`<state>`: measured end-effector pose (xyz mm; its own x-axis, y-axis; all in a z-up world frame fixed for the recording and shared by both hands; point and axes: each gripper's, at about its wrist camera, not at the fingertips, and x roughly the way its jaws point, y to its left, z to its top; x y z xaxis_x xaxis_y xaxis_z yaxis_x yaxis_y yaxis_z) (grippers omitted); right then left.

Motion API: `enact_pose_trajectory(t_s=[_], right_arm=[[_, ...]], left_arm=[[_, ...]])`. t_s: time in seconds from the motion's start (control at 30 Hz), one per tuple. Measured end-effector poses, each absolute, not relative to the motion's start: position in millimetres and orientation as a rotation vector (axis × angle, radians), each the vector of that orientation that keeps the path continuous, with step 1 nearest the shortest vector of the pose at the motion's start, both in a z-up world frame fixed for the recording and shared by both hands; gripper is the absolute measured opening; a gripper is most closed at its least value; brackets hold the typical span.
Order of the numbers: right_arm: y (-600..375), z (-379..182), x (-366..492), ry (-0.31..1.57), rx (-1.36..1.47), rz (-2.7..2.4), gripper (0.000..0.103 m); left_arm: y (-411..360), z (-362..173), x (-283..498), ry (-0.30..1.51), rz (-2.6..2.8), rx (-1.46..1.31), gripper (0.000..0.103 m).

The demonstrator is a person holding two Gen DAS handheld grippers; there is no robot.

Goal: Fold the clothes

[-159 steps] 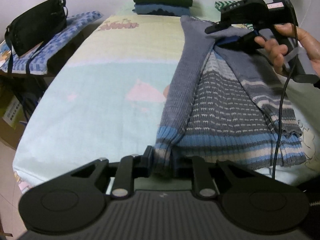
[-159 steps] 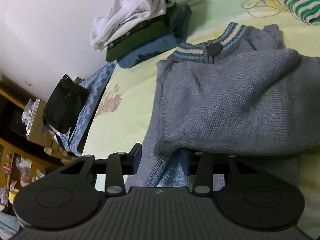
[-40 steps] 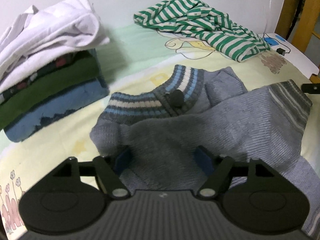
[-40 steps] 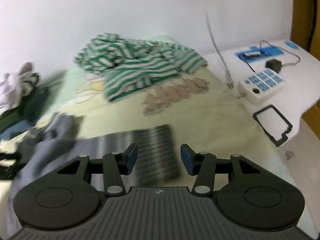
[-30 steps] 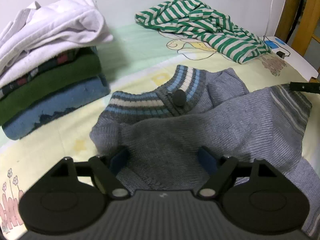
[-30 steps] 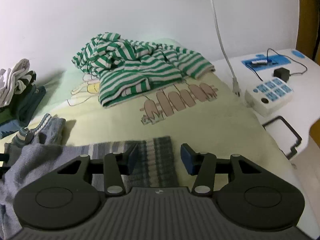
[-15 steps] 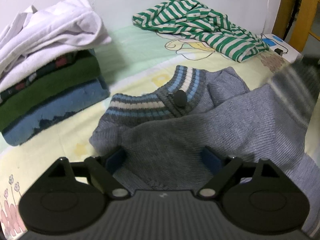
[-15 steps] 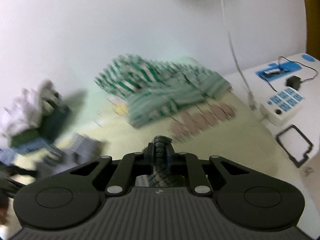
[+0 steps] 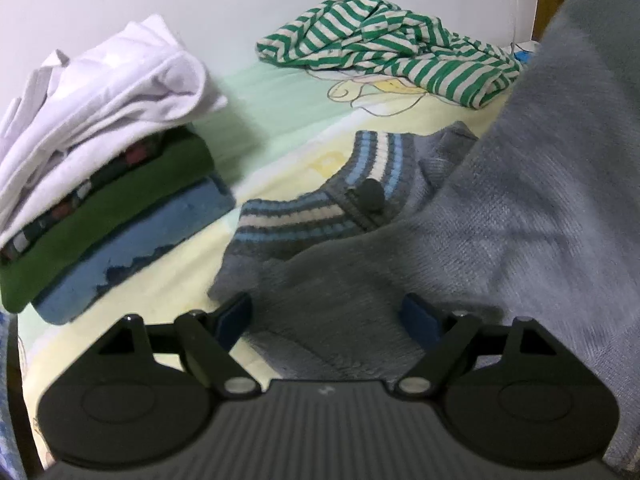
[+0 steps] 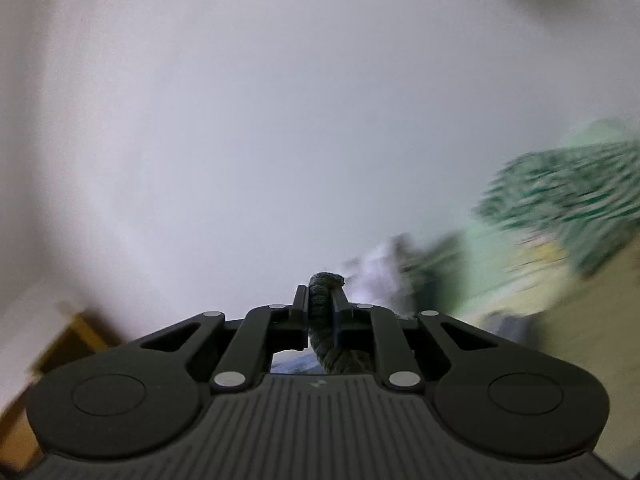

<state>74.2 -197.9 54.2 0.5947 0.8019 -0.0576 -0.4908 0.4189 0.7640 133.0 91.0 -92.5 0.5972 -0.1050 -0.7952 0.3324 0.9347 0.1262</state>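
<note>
A grey knit sweater (image 9: 400, 280) with a blue and cream striped collar (image 9: 320, 212) lies on the bed. My left gripper (image 9: 328, 320) is open, its fingers resting on either side of the sweater's shoulder fold. One grey sleeve (image 9: 568, 152) rises up along the right of the left wrist view, blurred. My right gripper (image 10: 322, 300) is shut on the sleeve's knit cuff (image 10: 326, 284) and points up toward the white wall, in a blurred view.
A stack of folded clothes (image 9: 100, 184), white on green on blue, sits at the left on the bed. A crumpled green and white striped shirt (image 9: 392, 40) lies at the back by the wall; it also shows, blurred, in the right wrist view (image 10: 568, 184).
My right gripper closed on the sleeve cuff and lifted it, swinging up and left. The sleeve now stands raised at the right of the left wrist view. My left gripper has stayed open.
</note>
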Motion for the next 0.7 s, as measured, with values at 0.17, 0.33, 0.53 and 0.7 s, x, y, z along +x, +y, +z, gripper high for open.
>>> enact_pose_trajectory(t_s=[0.17, 0.33, 0.53, 0.7], right_arm=[[-161, 66, 46, 0.487, 0.734, 1.088, 0.012], [-130, 57, 16, 0.602, 0.605, 1.202, 0.012], [-108, 32, -13, 0.777, 0.434, 1.223, 0.012], [-92, 10, -32, 0.893, 0.244, 1.193, 0.012]], left_arm=[[96, -88, 133, 0.884, -0.255, 0.289, 0.087], [108, -88, 131, 0.890, -0.271, 0.287, 0.088], [125, -89, 128, 0.908, -0.266, 0.310, 0.088], [137, -87, 123, 0.906, -0.253, 0.300, 0.090]])
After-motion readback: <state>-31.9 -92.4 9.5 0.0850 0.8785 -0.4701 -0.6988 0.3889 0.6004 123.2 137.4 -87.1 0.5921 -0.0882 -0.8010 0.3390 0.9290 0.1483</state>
